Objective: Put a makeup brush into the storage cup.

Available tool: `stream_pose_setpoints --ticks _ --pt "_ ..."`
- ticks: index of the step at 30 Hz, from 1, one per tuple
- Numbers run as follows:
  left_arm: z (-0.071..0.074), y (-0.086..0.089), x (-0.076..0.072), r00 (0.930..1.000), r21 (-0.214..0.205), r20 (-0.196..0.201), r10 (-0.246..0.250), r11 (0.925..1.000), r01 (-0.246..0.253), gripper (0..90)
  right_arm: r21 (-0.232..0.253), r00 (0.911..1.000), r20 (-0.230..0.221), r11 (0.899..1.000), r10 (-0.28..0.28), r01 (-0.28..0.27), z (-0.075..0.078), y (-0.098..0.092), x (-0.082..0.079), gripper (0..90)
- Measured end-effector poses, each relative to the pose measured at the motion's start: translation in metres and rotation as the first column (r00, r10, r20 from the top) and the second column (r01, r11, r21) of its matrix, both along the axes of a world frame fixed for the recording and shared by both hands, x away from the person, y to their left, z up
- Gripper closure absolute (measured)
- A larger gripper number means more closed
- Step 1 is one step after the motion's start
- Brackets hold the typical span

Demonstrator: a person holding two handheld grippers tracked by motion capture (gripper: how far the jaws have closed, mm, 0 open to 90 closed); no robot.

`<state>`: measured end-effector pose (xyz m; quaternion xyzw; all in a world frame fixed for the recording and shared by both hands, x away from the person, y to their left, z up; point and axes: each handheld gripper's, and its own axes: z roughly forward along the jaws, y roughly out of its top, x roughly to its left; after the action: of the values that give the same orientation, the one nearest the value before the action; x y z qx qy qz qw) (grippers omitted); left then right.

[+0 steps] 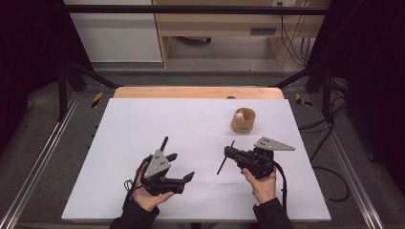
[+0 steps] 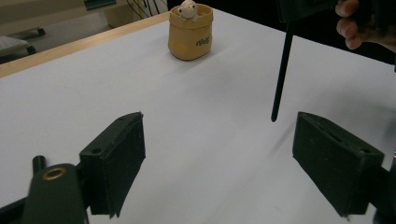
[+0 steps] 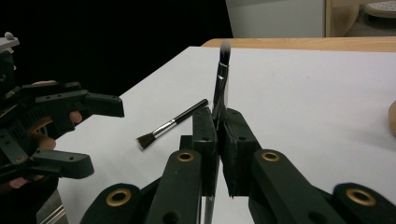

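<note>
The right gripper point(image 3: 217, 140) clamps a thin brush point(image 3: 221, 79), whose handle end is hidden below its jaws. The left gripper point(image 2: 219, 154) stands open, nothing between its jaws. A second brush point(image 3: 172, 123) lies on the white table point(image 1: 143, 129) near it. A tan pot point(image 1: 243, 120) stands farther back, its contents unclear.

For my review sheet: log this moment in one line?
right gripper: shut on brush | left gripper: open, nothing held | second brush: lying on table
</note>
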<state>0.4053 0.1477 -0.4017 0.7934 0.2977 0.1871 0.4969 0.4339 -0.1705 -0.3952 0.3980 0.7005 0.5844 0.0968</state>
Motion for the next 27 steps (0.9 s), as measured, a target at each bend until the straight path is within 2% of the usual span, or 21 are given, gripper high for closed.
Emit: stream_pose_setpoints --ticks 9,16,24,27 --pt "0.003 0.028 0.005 0.9981 -0.024 0.0 0.061 0.9978 -0.061 12.6 -0.011 0.9996 0.014 1.0 -0.026 0.027 0.001 -0.008 0.0 85.2" --pt "0.005 0.048 0.008 0.9943 -0.023 -0.001 0.106 0.9941 -0.106 11.1 -0.034 0.9978 0.031 0.998 -0.059 0.06 0.004 -0.015 0.001 85.2" --pt "0.005 0.066 0.009 0.9907 -0.017 0.007 0.136 0.9906 -0.136 9.8 -0.064 0.9947 0.049 0.994 -0.09 0.093 0.005 -0.022 0.001 85.2" --pt "0.005 0.072 0.01 0.9897 -0.021 0.011 0.143 0.9895 -0.143 9.4 -0.062 0.9939 0.05 0.993 -0.098 0.101 0.006 -0.024 0.001 85.2"
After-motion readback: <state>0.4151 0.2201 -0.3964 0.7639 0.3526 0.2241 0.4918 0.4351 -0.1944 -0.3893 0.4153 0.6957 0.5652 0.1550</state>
